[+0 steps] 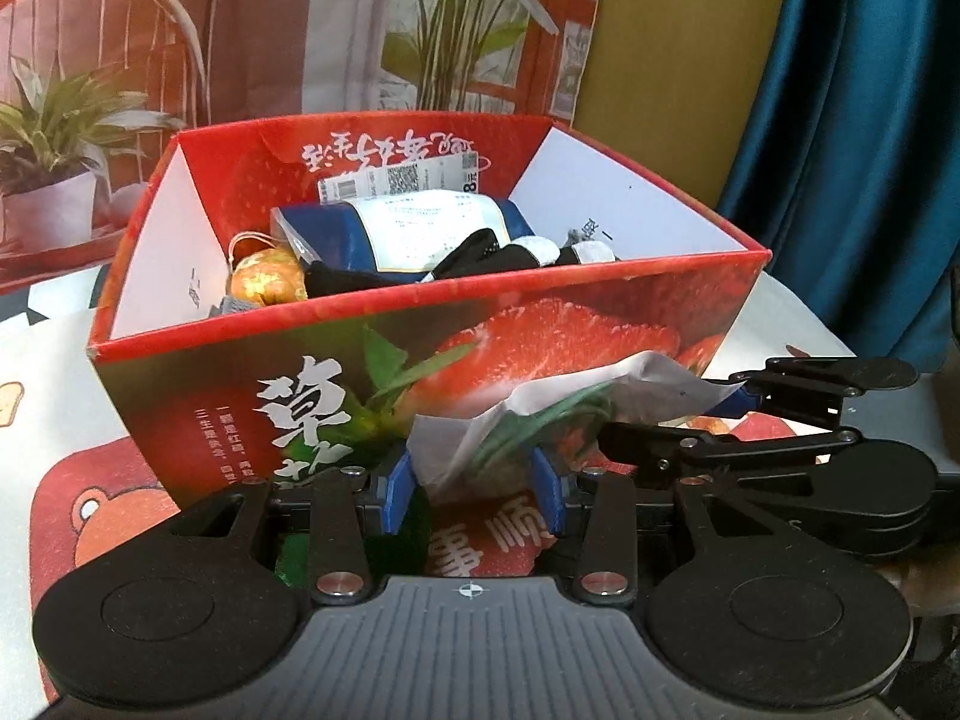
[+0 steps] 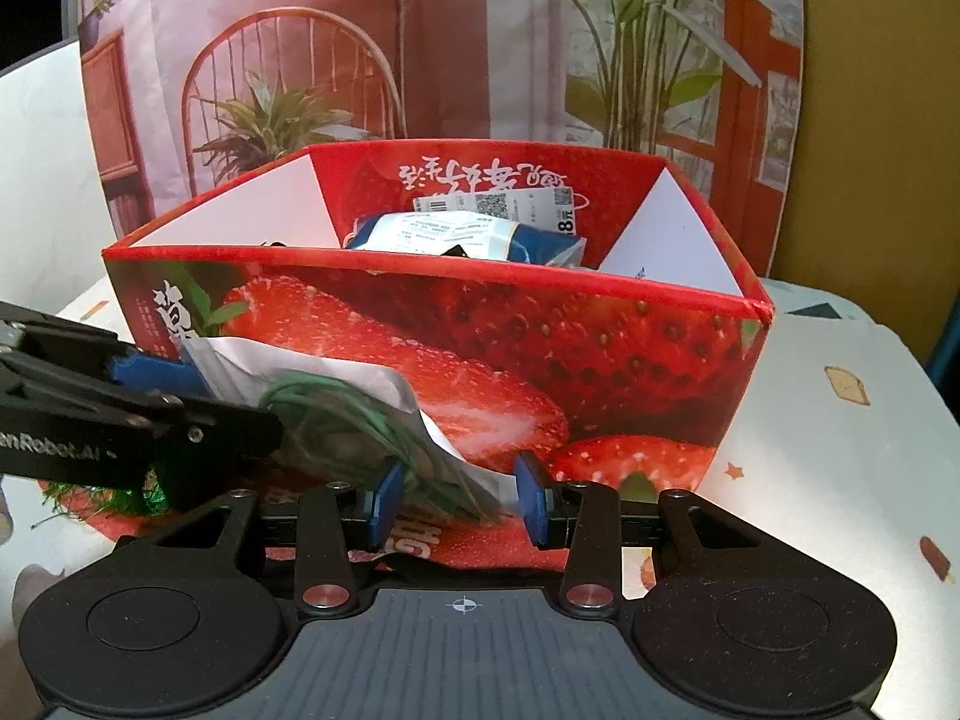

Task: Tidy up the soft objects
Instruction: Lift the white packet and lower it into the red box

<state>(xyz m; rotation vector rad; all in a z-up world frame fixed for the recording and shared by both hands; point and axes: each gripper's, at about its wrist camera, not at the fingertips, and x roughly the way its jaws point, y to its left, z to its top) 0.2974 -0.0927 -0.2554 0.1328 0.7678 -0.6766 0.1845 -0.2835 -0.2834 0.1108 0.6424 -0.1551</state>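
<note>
A crumpled clear plastic bag [image 1: 480,432] [image 2: 336,396] with a coil of green cord inside hangs just in front of the red strawberry box [image 1: 420,315] [image 2: 432,279]. My left gripper [image 1: 474,489] [image 2: 231,405] is shut on one end of the bag, which fills the gap between its blue pads. My right gripper [image 2: 459,507] [image 1: 675,417] is shut on the other end. The box is open on top. It holds a blue packet with a white label [image 1: 420,234], black and white socks [image 1: 510,252] and an orange pouch [image 1: 267,282].
The box stands on a white tablecloth [image 1: 54,372] with bear and strawberry prints. Behind it hangs a printed backdrop of a chair and plants [image 2: 360,60]. A blue curtain [image 1: 870,150] hangs at the right. A barcode tag [image 1: 402,177] leans on the box's far wall.
</note>
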